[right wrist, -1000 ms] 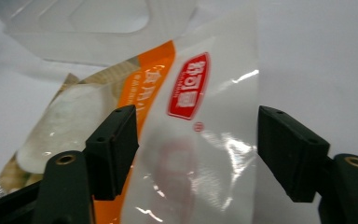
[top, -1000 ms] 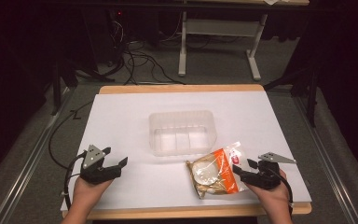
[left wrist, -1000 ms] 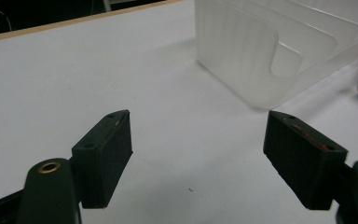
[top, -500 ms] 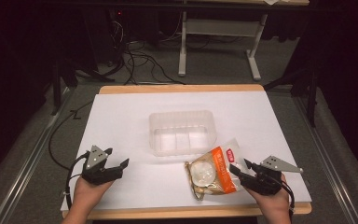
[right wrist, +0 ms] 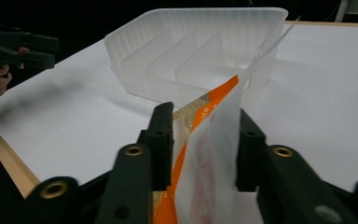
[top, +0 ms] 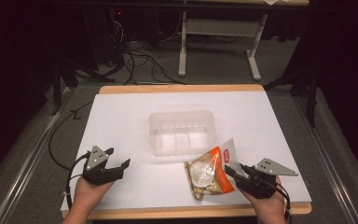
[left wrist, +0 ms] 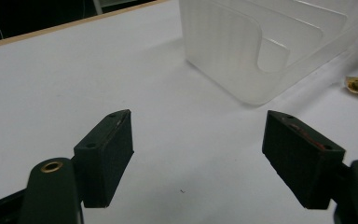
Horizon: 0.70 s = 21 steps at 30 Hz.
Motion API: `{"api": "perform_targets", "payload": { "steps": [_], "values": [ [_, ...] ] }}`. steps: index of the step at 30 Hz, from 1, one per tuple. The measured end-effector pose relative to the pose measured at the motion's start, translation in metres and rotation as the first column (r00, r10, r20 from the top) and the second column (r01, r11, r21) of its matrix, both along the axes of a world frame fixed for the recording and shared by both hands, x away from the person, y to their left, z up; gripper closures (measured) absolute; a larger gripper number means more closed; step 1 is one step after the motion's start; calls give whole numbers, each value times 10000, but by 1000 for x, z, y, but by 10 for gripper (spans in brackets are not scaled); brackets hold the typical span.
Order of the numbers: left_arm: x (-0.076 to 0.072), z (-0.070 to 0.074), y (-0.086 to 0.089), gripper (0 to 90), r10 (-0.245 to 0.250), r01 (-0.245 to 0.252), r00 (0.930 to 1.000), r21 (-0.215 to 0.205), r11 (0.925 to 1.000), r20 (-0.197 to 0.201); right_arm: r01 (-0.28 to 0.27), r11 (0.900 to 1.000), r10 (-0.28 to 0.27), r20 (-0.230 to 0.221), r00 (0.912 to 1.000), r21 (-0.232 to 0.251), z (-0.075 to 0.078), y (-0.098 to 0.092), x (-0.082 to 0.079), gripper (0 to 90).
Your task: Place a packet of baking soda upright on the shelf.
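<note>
An orange and clear snack bag (top: 209,172) lies on the white table top (top: 121,121), just in front of a clear plastic container (top: 182,132) with dividers. My right gripper (top: 233,169) is at the bag's right edge. In the right gripper view its jaws (right wrist: 205,116) press on both sides of the bag (right wrist: 209,154), whose flap stands up between them. My left gripper (top: 120,157) rests at the front left with its jaws wide open (left wrist: 198,126) and nothing between them. The container (left wrist: 242,46) stands ahead and to the right of it.
The table's wooden front edge (top: 177,212) runs just under both hands. Beyond the far edge are cables (top: 135,60) on the floor and a white table frame (top: 219,32). The other hand and its gripper (right wrist: 18,49) appear far left in the right gripper view.
My right gripper has moved left onto the bag's edge and closed on it. The bag's flap has lifted. The left gripper has not moved.
</note>
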<state>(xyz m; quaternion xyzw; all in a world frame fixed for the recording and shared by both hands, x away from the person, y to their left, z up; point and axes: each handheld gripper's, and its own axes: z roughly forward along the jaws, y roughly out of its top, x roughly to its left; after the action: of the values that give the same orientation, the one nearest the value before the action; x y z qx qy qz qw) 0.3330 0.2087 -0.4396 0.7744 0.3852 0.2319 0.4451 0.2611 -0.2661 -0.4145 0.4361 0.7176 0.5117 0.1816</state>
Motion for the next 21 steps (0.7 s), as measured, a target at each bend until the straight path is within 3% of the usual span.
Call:
{"api": "perform_targets", "payload": {
  "steps": [4,13,16,17,21],
  "values": [
    [-1,1,0,250,-52,53,9999,-66,10000,124,253,9997,-253,148,9996,-22,4,-2,-1,900],
    [-1,1,0,251,-58,58,9999,-10,10000,124,502,9987,-505,271,9984,106,13,-9,2,900],
    [0,1,0,251,-42,42,9999,15,10000,117,965,9949,-976,374,9945,303,17,-22,1,900],
    [0,0,0,252,-43,43,10000,46,10000,84,1410,9897,-1420,489,9887,244,19,-33,-1,900],
    [0,0,-1,252,-56,56,9999,65,10000,87,1798,9836,-1802,764,9807,122,25,-42,-1,900]
  ]
}}
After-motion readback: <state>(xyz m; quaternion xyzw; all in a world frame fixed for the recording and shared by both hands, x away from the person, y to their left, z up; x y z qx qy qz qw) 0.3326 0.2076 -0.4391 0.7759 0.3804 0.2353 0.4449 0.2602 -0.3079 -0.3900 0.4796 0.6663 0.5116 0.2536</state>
